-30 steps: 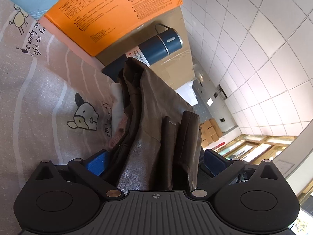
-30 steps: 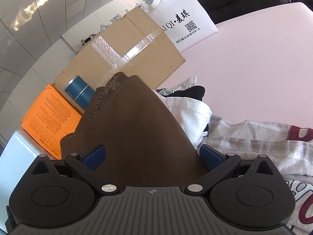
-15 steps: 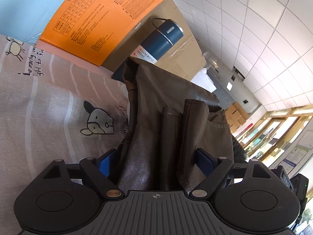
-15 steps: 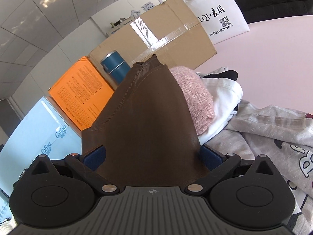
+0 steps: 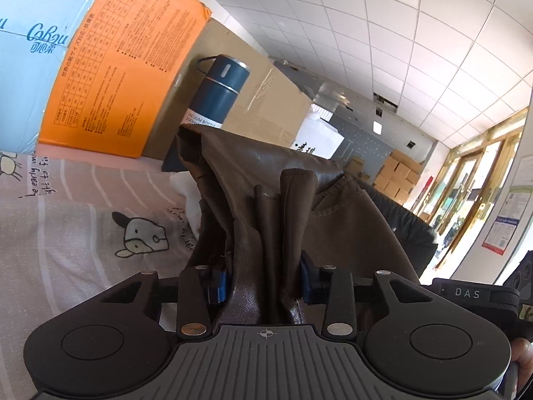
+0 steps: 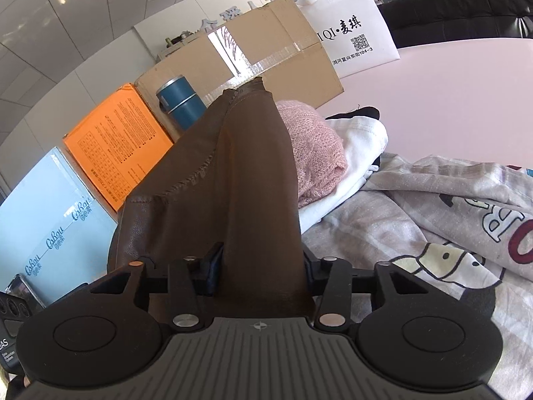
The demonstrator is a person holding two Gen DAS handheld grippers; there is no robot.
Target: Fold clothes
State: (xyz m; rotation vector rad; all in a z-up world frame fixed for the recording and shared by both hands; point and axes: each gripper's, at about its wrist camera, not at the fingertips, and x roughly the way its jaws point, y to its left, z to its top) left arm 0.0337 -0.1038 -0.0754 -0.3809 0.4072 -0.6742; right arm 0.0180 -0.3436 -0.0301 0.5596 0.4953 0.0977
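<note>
Both hand-held grippers are clamped on the same brown leather-look garment (image 5: pixel 266 206), holding it up off the counter. Left hand-held gripper (image 5: pixel 263 280) has its blue pads pressed in from either side on a bunched, pleated edge of the garment, the folds standing up between the jaws. Right hand-held gripper (image 6: pixel 261 273) is likewise closed on the garment (image 6: pixel 233 180), here a smoother stretch with a stitched seam running up its left side — the fabric rises from the jaws to a narrow top.

Along the counter's far edge, from left to right, stand a pale blue box (image 6: pixel 50 213), an orange carton (image 6: pixel 120 140) printed with tables of text, a dark blue vacuum bottle (image 6: pixel 181 106) in front of a taped cardboard box (image 6: pixel 266 50), and a white bag (image 6: pixel 349 33) with black lettering and a QR code. Below the raised garment lies a grey cartoon-print sheet (image 5: pixel 66 226) with a small cow drawing, spread over the near part of the pink counter (image 6: pixel 449 93). Just right of the garment in the right wrist view sits a pile of clothes — a pink knit (image 6: pixel 313 146) on top of a white piece (image 6: pixel 359 146), with something black (image 6: pixel 363 112) behind them. A dark sofa (image 5: pixel 406 230) shows beyond the counter.
</note>
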